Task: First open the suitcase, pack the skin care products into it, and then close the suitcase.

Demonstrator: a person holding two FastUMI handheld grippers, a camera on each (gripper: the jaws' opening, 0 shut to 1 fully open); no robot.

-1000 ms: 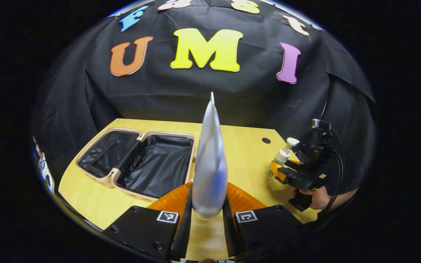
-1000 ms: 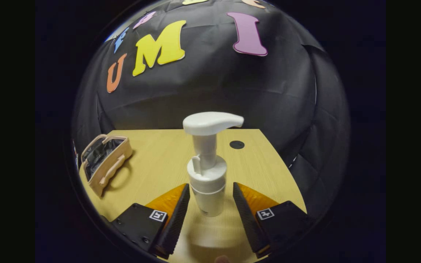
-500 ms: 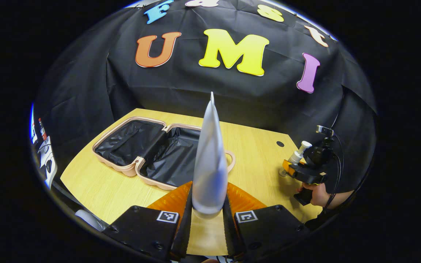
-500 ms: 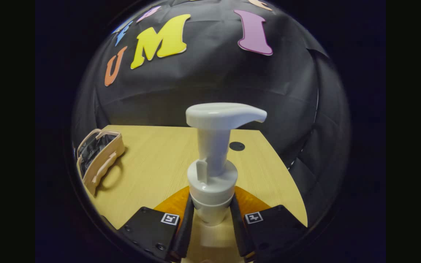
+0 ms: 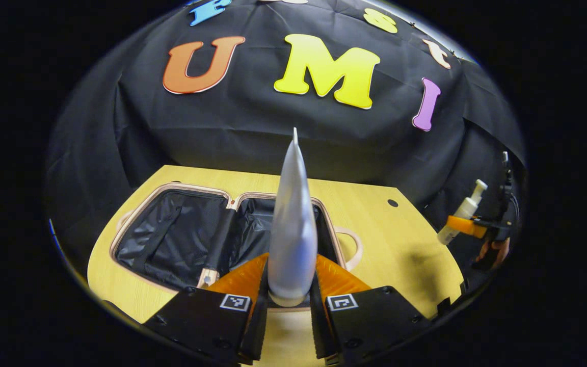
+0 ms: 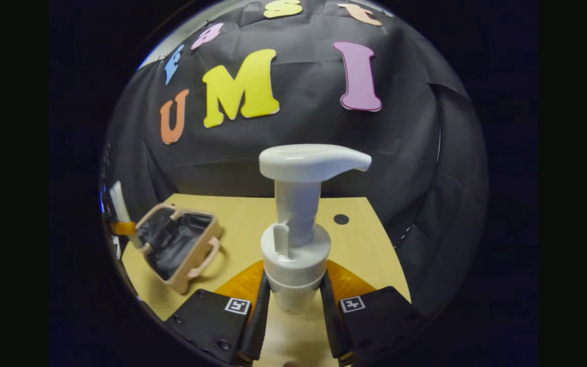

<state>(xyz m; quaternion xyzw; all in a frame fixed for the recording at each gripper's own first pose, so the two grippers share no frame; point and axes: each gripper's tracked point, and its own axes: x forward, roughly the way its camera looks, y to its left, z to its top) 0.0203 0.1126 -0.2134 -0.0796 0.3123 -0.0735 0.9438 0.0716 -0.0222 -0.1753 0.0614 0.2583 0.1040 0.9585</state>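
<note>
The pink suitcase (image 5: 135, 232) lies open on the wooden table (image 5: 400, 244), its black lining showing. My left gripper (image 5: 287, 306) is shut on a silver-white tube (image 5: 292, 229), held upright above the suitcase's near edge. In the right gripper view my right gripper (image 6: 293, 311) is shut on a white pump bottle (image 6: 296, 224), lifted off the table. The left gripper view shows that pump bottle (image 5: 462, 213) at the far right, held in the air beside the table. The suitcase (image 6: 179, 244) and the tube (image 6: 119, 206) appear at the left of the right gripper view.
A small dark hole (image 5: 392, 203) marks the table's far right part. The booth's black cloth wall (image 5: 252, 132) closes off the back. A hand (image 5: 492, 251) holds the right gripper off the table's right edge.
My left gripper has carried the tube over the open suitcase. My right gripper, shut on the pump bottle half a second ago, has lifted it off the table.
</note>
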